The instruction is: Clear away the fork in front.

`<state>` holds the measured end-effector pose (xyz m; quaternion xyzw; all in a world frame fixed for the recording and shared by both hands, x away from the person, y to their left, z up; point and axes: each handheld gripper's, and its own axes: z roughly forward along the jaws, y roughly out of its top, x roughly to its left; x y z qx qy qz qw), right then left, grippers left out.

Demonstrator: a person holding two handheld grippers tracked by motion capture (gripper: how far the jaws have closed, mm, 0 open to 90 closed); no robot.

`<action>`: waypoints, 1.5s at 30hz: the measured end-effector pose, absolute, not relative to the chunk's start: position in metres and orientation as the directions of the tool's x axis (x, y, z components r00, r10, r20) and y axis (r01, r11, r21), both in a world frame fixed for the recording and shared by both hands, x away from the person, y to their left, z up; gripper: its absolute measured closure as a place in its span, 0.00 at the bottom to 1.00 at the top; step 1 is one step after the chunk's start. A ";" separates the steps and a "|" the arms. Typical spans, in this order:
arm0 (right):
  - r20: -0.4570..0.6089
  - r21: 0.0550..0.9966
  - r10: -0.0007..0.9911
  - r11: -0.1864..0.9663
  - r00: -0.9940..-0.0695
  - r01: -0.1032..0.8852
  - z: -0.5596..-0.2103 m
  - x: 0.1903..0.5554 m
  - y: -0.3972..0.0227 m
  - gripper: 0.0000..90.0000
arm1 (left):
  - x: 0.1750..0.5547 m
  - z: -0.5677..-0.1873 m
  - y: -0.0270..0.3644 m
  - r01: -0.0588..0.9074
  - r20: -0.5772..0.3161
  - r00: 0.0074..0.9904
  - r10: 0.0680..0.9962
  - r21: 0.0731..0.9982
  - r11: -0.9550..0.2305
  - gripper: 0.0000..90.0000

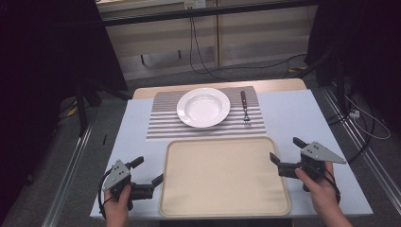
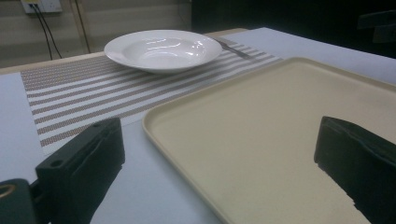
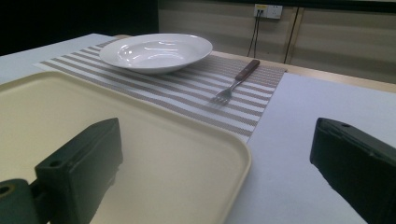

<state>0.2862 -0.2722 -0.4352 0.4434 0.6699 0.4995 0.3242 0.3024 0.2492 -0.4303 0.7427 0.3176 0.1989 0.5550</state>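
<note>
A: What did the high view show?
B: A pale blue desk [image 1: 288, 118] with a big tan tray [image 1: 225, 176] near the person; the tray was bare; behind it lay a striped mat [image 1: 161, 124], and a white plate [image 1: 203, 107] sat on the mat; a fork [image 1: 245, 109] with a brown handle lay on the mat just right of the plate, apart from it.
A: And the tools?
B: The left tool [image 1: 149, 170] was held by the left hand [image 1: 118, 201] just beside the tray's left edge; its jaws were wide apart and held nothing; the right tool [image 1: 284, 150] was in the right hand [image 1: 321, 187] by the tray's right edge; its jaws were spread too, and held nothing.

A: What about the left gripper view?
B: Two black jaws stood far apart; one was over the desk [image 2: 14, 135], one over the tray [image 2: 261, 135]; the plate [image 2: 162, 50] sat on the mat [image 2: 79, 93] farther off.

A: And the right gripper view?
B: Again the jaws were far apart; the tray [image 3: 177, 163] lay under the left one and the desk [image 3: 289, 154] under the right one; the fork [image 3: 236, 82] lay on the mat [image 3: 187, 91] beside the plate [image 3: 156, 51]; a wall socket [image 3: 268, 10] with cords showed behind.
</note>
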 end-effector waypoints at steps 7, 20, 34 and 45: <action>0.001 0.955 0.920 0.116 -0.392 0.274 -0.433 0.303 -0.269 0.02 | 0.303 -0.431 0.248 0.249 -0.053 0.726 0.685 0.950 -0.191 0.02; -0.015 0.949 0.927 0.132 -0.375 0.288 -0.424 0.338 -0.263 0.03 | 0.304 -0.431 0.249 0.248 -0.058 0.727 0.684 0.951 -0.184 0.02; -0.024 0.940 0.935 0.142 -0.355 0.311 -0.419 0.378 -0.257 0.03 | 0.303 -0.430 0.249 0.250 -0.066 0.729 0.681 0.952 -0.175 0.02; -0.009 0.934 0.938 0.131 -0.347 0.331 -0.419 0.399 -0.256 0.04 | 0.304 -0.431 0.249 0.252 -0.065 0.725 0.685 0.951 -0.178 0.02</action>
